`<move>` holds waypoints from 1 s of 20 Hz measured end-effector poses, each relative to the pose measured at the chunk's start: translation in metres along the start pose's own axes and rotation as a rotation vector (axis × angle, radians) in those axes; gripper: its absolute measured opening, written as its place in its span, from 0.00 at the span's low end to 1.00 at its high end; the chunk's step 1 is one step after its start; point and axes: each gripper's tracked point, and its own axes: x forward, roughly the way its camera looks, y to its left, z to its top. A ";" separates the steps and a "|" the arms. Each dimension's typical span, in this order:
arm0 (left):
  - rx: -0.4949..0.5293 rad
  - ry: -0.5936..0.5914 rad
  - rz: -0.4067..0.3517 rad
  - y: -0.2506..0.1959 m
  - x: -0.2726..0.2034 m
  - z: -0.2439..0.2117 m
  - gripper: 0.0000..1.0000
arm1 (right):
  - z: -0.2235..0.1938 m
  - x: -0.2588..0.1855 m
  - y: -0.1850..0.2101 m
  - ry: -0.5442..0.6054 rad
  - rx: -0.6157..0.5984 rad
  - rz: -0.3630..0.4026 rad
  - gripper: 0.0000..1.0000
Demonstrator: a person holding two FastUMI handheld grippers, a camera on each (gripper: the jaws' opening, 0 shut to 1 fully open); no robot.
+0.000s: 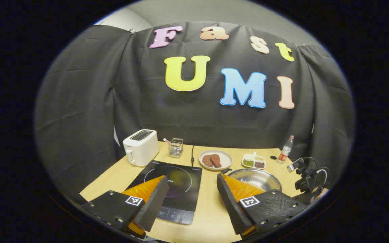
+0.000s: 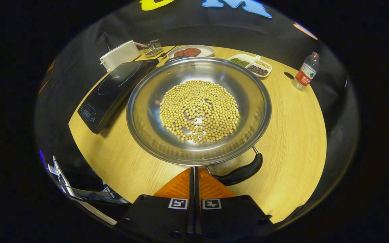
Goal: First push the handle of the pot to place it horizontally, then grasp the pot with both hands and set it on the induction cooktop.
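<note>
The steel pot [image 2: 147, 111] stands on the wooden table [image 2: 292, 135] with soybeans [image 2: 198, 111] covering its bottom. Its black near handle [image 2: 241, 172] points toward me and lies to the right of my fingertips. My right gripper [image 2: 194, 170] is shut with nothing between its fingers, the tips just below the pot's rim beside that handle. The black induction cooktop [image 2: 113, 87] lies left of the pot. In the left gripper view, my left gripper [image 1: 191, 194] hangs open above the table between the cooktop [image 1: 177, 182] and the pot [image 1: 258, 177].
Along the back stand a white toaster [image 1: 141, 147], a wire holder [image 1: 176, 147], a plate of meat [image 1: 215, 159], a divided dish of beans [image 1: 254, 161] and a water bottle [image 1: 285, 149]. The right gripper's black rig [image 1: 307, 179] sits by the table's right edge.
</note>
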 end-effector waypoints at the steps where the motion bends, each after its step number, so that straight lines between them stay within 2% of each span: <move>1: 0.006 0.003 -0.008 -0.005 0.002 0.000 0.88 | 0.000 0.000 -0.005 -0.003 0.007 -0.007 0.02; 10: -0.014 0.042 -0.011 -0.028 0.018 -0.015 0.88 | 0.008 0.001 -0.049 -0.030 0.088 -0.051 0.02; 20: 0.029 0.062 -0.017 -0.059 0.025 -0.023 0.88 | 0.022 0.003 -0.104 -0.086 0.233 -0.099 0.02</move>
